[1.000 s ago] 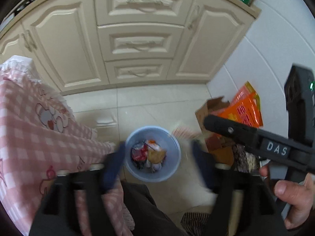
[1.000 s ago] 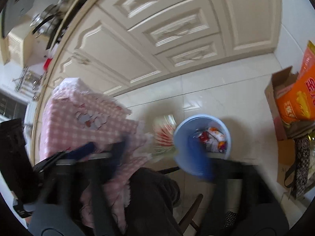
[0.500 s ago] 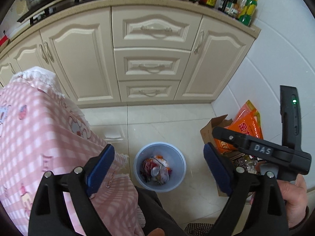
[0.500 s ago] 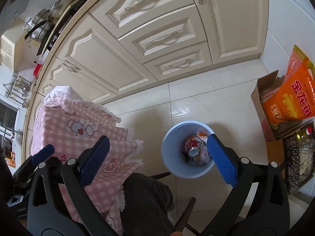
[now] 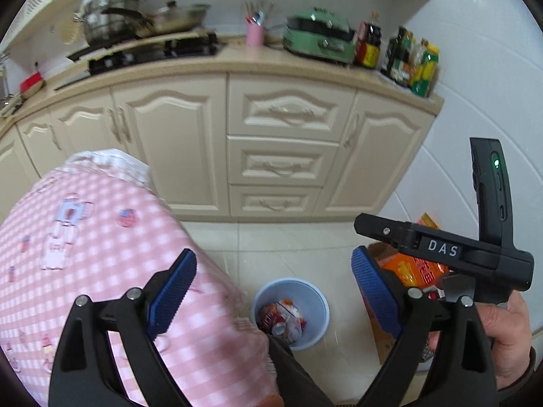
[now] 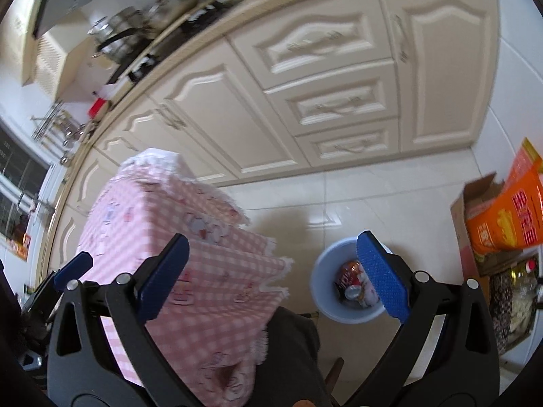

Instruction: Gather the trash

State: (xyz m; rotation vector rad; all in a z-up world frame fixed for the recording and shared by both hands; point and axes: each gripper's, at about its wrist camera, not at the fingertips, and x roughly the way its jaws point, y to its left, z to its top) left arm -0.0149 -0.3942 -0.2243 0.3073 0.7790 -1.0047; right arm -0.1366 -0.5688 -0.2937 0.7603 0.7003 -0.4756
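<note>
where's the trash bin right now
The blue trash bin stands on the tiled floor, low centre in the left wrist view, between the pink checked tablecloth and the cardboard box.

Setting: home kitchen

Cream cabinets (image 5: 281, 156) under a counter with hob (image 5: 149, 52), pots (image 5: 112, 17), sauce bottles (image 5: 400, 57); tiled floor (image 6: 356, 196), pink checked tablecloth (image 5: 85, 254), blue waste bin (image 5: 315, 302)

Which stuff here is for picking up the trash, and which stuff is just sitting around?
For the job:
blue bin
trash in it
left gripper, open
right gripper, open

Just there:
pink checked tablecloth
orange bag in cardboard box
green appliance
pots
</note>
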